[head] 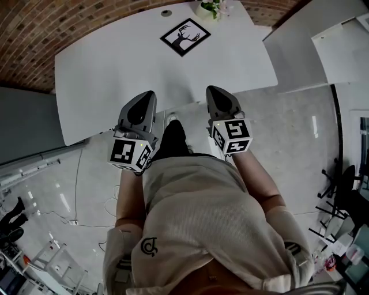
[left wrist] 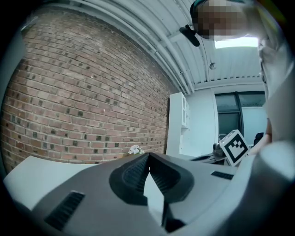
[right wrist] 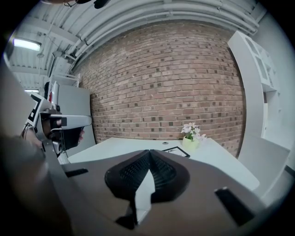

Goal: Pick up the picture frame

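Nearest in the head view is the person's cream top (head: 202,213), a fine ribbed knit with a small dark emblem at its 7 o'clock side. Just beyond it the two tools are held side by side over the grey, glossy floor (head: 300,132), short of the table's near edge. The left gripper (head: 151,94) and the right gripper (head: 211,89) are smooth grey shells that taper to a point. Each has a white cube with black square markers at its back end. In its own view the left gripper (left wrist: 148,154) has its dark ribbed pads pressed together at the tips with nothing between them. The right gripper (right wrist: 149,151) is the same: pads together and empty.

At 12 o'clock from both tools lies the table (head: 127,69), a broad white top, matte and smooth, with rounded corners. The picture frame (head: 185,36) lies flat on it near the far edge, well apart from both grippers. It is square, turned so one corner points back toward the person, with a thin black border and a white sheet bearing a dark antlered figure. The right gripper view shows it just past the jaw tips (right wrist: 175,151). A small round grey disc (head: 166,12) is set in the tabletop at 11 o'clock from the frame.

At 1 o'clock from the frame stands the only container, a small pale yellow-green pot (right wrist: 191,142), rounded and plain. It holds a sprig of pale pink-white flowers (right wrist: 192,130) with green leaves. Behind it rises a rough red-brown brick wall (right wrist: 166,78).
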A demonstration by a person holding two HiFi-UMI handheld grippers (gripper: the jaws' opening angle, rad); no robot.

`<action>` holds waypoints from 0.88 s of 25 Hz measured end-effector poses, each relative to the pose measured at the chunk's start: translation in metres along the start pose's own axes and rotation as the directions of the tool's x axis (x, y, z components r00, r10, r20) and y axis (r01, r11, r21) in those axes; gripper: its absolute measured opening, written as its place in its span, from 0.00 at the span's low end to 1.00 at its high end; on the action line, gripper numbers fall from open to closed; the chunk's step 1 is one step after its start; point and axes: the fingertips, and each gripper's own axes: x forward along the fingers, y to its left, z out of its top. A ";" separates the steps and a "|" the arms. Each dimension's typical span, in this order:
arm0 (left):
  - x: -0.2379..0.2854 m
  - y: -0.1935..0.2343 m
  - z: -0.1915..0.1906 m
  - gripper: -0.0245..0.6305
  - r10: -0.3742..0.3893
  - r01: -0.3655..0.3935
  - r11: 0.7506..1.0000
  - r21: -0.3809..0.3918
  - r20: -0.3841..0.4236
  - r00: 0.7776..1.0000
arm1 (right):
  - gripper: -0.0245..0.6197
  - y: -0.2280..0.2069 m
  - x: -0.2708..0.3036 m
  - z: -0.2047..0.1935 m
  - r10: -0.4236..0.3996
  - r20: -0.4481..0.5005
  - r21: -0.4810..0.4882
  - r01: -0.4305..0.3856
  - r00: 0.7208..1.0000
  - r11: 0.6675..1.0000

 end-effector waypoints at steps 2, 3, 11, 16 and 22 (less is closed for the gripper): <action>0.020 0.019 0.002 0.06 -0.007 0.007 1.000 -0.008 -0.002 1.000 | 0.05 -0.007 0.025 0.006 -0.007 -0.012 0.005 0.007 1.000 1.000; 0.031 0.028 0.004 0.06 -0.012 0.012 1.000 -0.007 -0.001 1.000 | 0.05 -0.011 0.038 0.009 -0.011 -0.019 0.009 0.011 1.000 1.000; 0.111 0.098 0.007 0.06 -0.062 0.063 0.998 0.026 -0.035 0.997 | 0.05 -0.052 0.138 0.012 -0.103 -0.127 0.061 0.112 0.987 0.992; 0.145 0.124 -0.004 0.06 -0.100 0.102 0.995 0.022 -0.075 0.992 | 0.05 -0.075 0.186 -0.010 -0.146 -0.229 0.097 0.172 0.962 0.980; 0.172 0.155 -0.025 0.06 -0.117 0.115 0.993 -0.025 -0.121 0.986 | 0.05 -0.104 0.235 -0.062 -0.192 -0.405 0.114 0.257 0.894 0.960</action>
